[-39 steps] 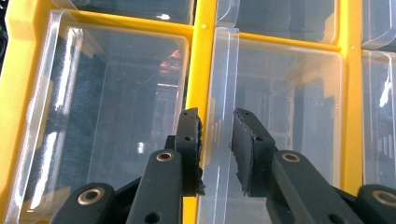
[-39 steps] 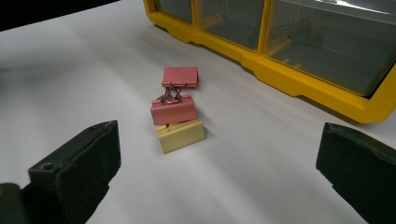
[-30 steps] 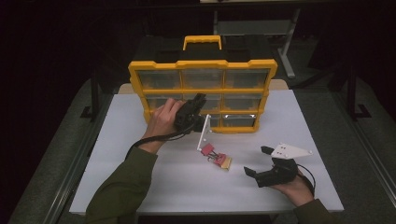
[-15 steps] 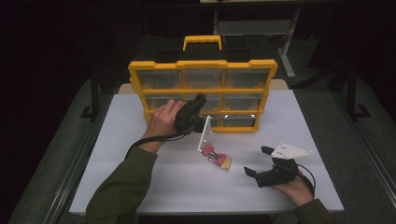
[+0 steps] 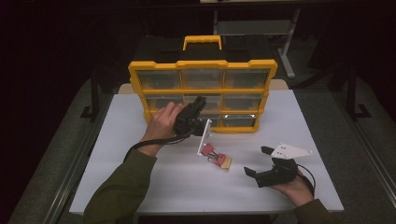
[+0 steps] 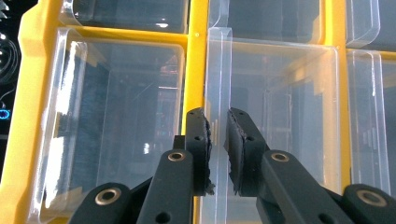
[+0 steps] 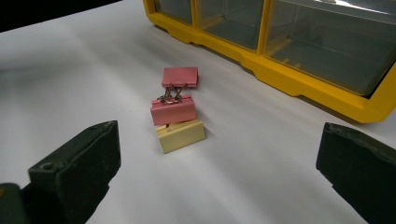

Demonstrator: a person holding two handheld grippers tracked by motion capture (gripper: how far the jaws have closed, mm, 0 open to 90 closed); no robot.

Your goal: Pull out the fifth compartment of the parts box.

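A yellow organiser (image 5: 203,88) with clear drawers stands upright at the back of the white table. My left gripper (image 5: 200,101) reaches into its middle row. In the left gripper view the left gripper (image 6: 217,119) is shut on the thin clear lip (image 6: 219,70) of a drawer (image 6: 280,107), beside a yellow divider (image 6: 195,70). Two pink binder clips (image 7: 180,77) (image 7: 173,109) and a yellow one (image 7: 180,135) lie together on the table in front of the organiser (image 7: 289,77). My right gripper (image 7: 219,140) faces them, open and holding nothing. In the high view the right gripper (image 5: 257,161) rests to the right of the clips (image 5: 217,156).
The organiser has a yellow carry handle (image 5: 201,41) on top. Bare white table (image 5: 116,163) lies to the left and in front of the clips. Dark floor and table frames (image 5: 355,107) surround the table.
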